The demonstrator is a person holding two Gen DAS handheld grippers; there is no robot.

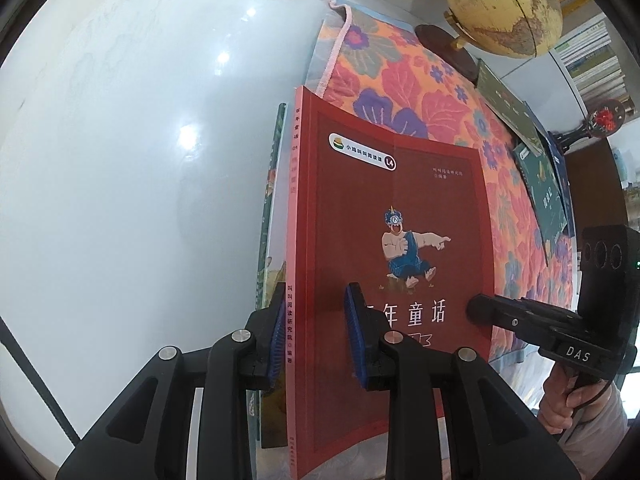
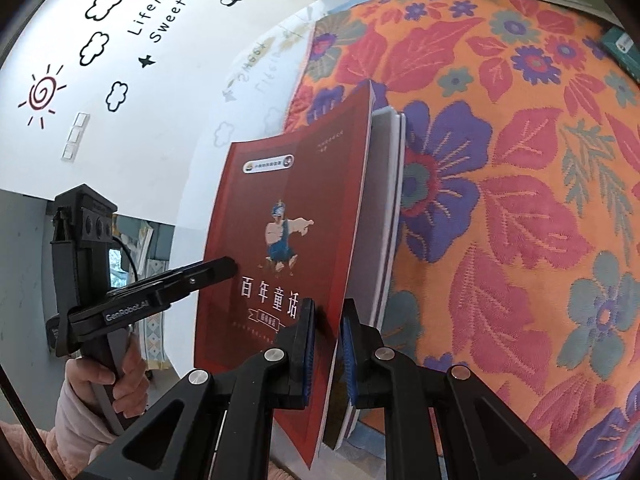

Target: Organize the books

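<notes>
Left gripper (image 1: 316,334): clamped on the spine side of the book stack, one blue pad on the red book's cover, the other behind the green book.
Right gripper (image 2: 326,350): closed on the open page edge of the same stack, red cover on its left pad.
Key relation: both grippers hold one stack from opposite long edges; neither is nearer. From each camera the books run away toward 12 o'clock, long axis along the fingers.
Floral cloth (image 1: 404,92): largest surface, spread under and beyond the stack, from 12 to 4 o'clock in the right view.
Red book (image 1: 384,216): front of the stack, upright on edge, cover bowed slightly.
Green book (image 1: 267,208): thin, pressed against the red one's back at 9 o'clock.
Other books (image 1: 546,188): lying on the cloth at 3 o'clock, well apart.
Globe (image 1: 502,8): at 1 o'clock, far end.
Containers: no box or shelf slot near the stack; distant shelves hold books.
</notes>
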